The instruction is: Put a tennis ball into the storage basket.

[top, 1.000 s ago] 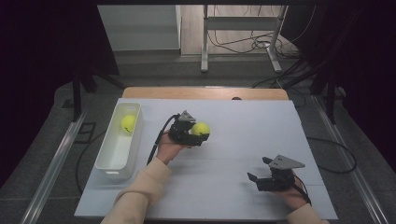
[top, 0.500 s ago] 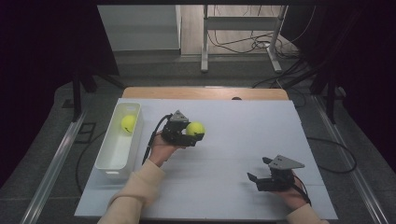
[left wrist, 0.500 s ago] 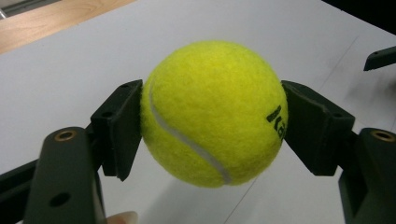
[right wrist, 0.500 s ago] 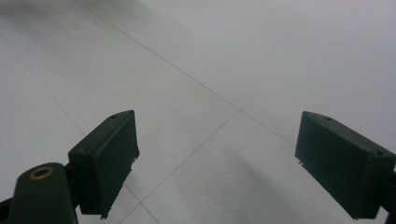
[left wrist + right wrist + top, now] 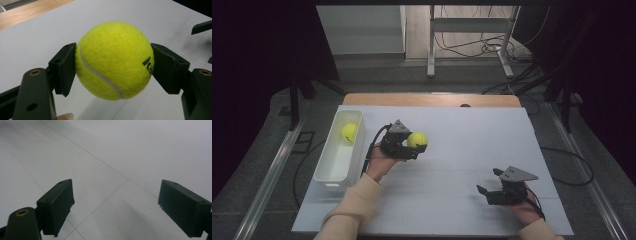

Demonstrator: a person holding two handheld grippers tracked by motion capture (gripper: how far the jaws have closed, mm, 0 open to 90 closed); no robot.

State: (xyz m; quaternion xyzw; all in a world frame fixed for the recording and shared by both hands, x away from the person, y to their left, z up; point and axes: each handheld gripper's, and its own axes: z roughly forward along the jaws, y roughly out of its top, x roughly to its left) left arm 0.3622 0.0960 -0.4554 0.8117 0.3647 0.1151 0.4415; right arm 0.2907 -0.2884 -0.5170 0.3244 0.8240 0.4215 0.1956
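Nearest you, at the lower right of the high view, your right gripper sits low over the white table with its jaws spread wide. In the right gripper view the two black pads stand far apart with nothing but bare table surface between them; they hold nothing and touch nothing.

Farther in, left of centre in the high view, your left gripper has its jaws clamped on a yellow-green tennis ball. In the left gripper view that tennis ball sits in the middle of the frame, one pad pressed flat against its left side and the other against its right, so the jaws stand only as far apart as the ball is wide. The ball hangs clear of the table, its shadow lying on the surface below.

Beyond your left hand, towards the left edge of the table, stands a long white bin. A second tennis ball rests inside it at its far end, well apart from the held one.
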